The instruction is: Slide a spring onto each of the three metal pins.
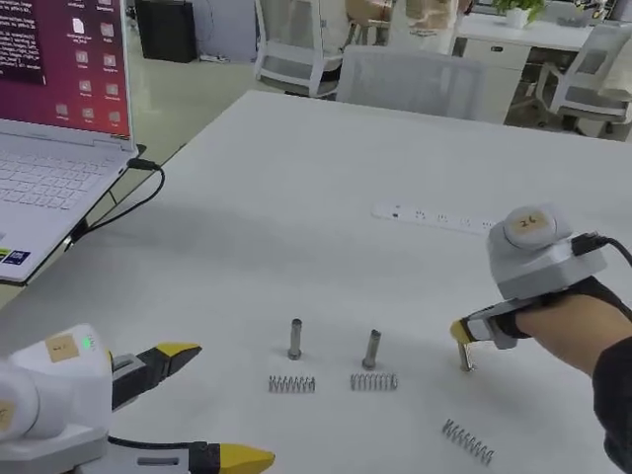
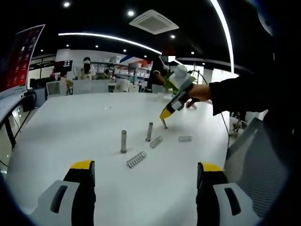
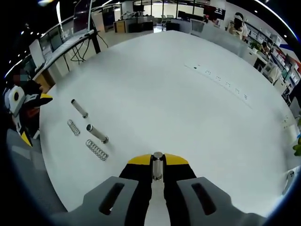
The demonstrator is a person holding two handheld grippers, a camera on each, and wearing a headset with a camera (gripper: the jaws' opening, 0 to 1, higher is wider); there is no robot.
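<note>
your right gripper [image 1: 462, 334] has its jaws clamped on the held pin [image 3: 157, 165] at the right of the bench [image 1: 326, 197]. the pin sits between the yellow tips, long axis vertical, lower end toward the bench. to its left, the left pin [image 1: 295, 339] and middle pin [image 1: 371, 349] stand upright. just near of them the left spring [image 1: 291, 384] and middle spring [image 1: 373, 381] lie flat, long axes left to right. the 3rd spring [image 1: 466, 440] lies slanted near the held pin. your left gripper [image 1: 222, 403], near left, has its jaws wide apart.

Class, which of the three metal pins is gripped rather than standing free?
The rightmost pin, clamped by the right gripper; the other two pins stand free.
</note>
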